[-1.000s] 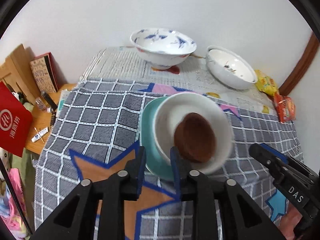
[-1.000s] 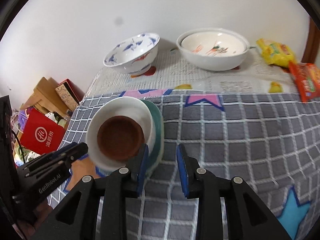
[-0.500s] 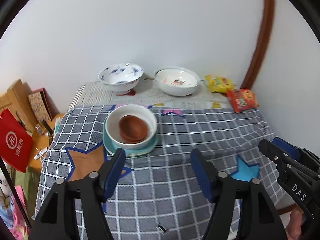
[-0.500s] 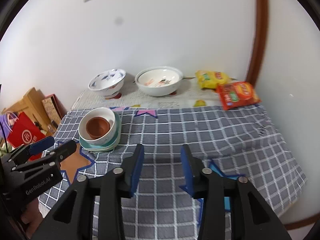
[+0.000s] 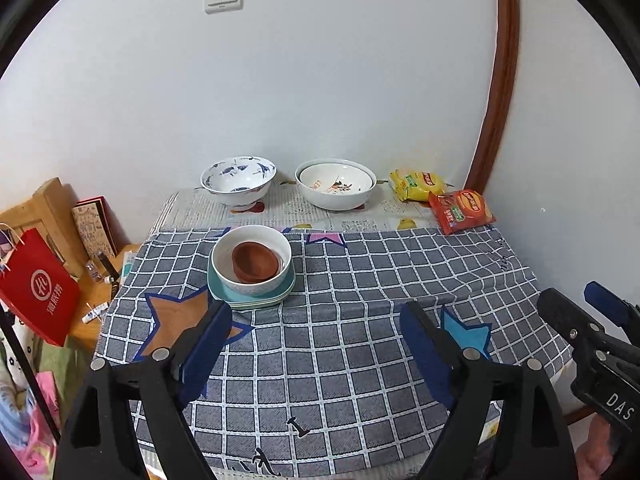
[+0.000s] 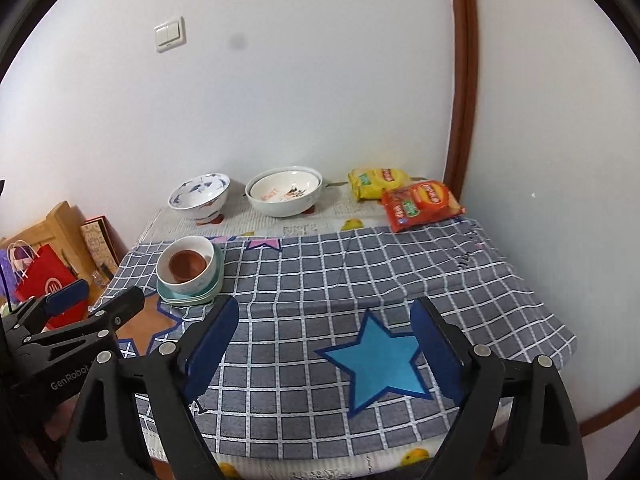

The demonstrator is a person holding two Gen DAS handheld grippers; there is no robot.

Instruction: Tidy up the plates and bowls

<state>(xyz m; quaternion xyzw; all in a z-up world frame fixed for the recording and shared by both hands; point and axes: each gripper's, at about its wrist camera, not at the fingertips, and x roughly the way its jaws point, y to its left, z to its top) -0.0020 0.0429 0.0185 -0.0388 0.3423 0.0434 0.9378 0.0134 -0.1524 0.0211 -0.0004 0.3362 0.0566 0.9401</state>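
Note:
A brown bowl [image 5: 255, 260] nests in a white bowl [image 5: 224, 254], which stands on stacked teal plates [image 5: 224, 294] at the table's left. The same stack shows in the right wrist view as white bowl [image 6: 166, 266] on teal plates [image 6: 188, 298]. A blue-patterned bowl [image 5: 238, 179] and a wide white bowl [image 5: 336, 183] stand by the wall. My left gripper [image 5: 316, 320] hangs over the near table, jaws opening wide, nothing between them. My right gripper [image 6: 324, 316] is likewise opening and empty, over the blue star.
A grey checked cloth [image 5: 360, 280] covers the table. Yellow [image 5: 418, 185] and red snack bags [image 5: 460, 210] lie at the back right corner. A red paper bag [image 5: 38, 286] and wooden items stand left of the table. Walls close off the back and right.
Both grippers let go of the stack's rim, drew back and up from it and spread their jaws wide. The stack stays on the table.

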